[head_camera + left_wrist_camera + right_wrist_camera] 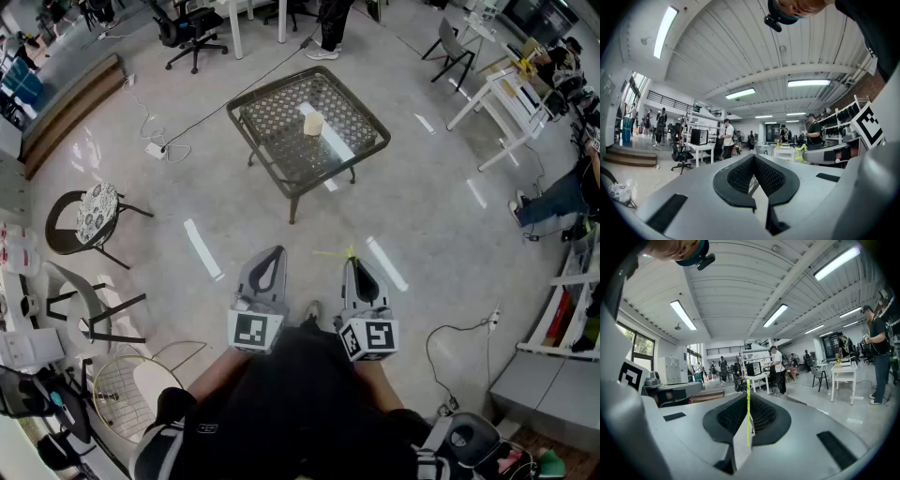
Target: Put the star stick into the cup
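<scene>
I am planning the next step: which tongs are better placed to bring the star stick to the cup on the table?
Right. The right tongs are shut on the star stick; the left tongs are shut and empty. The cup stands ahead on the mesh table.

From the right tongs I see the star stick only as a thin edge-on line, and I cannot pick out its star. Far ahead of those tongs, the cup on the worktop is too small to judge, perhaps upright.
</scene>
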